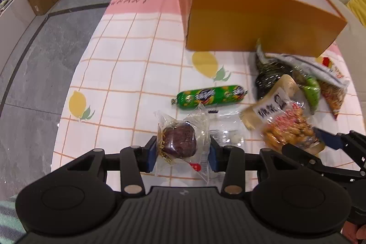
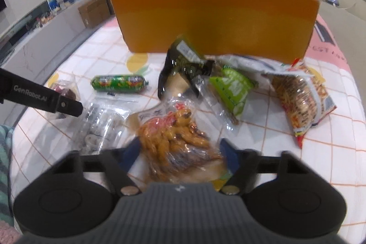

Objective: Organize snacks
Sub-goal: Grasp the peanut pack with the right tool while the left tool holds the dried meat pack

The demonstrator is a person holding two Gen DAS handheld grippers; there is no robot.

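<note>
grippers low: left gripper (image 1: 181,151) pinches date packet (image 1: 180,141), right gripper (image 2: 179,153) astride nut bag (image 2: 176,136).

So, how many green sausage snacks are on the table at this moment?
1. The green sausage lies alone on the tablecloth, between the orange box and the left gripper. Another could be hidden under the snack pile.

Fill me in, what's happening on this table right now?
A person is sorting snacks with two handheld claws. The left claw is closed on a clear-wrapped dark red pastry; the right claw straddles a bag of fried golden snacks, though whether it grips is unclear. The orange box stands behind, and a green sausage and other packets lie loose on the tablecloth.
</note>
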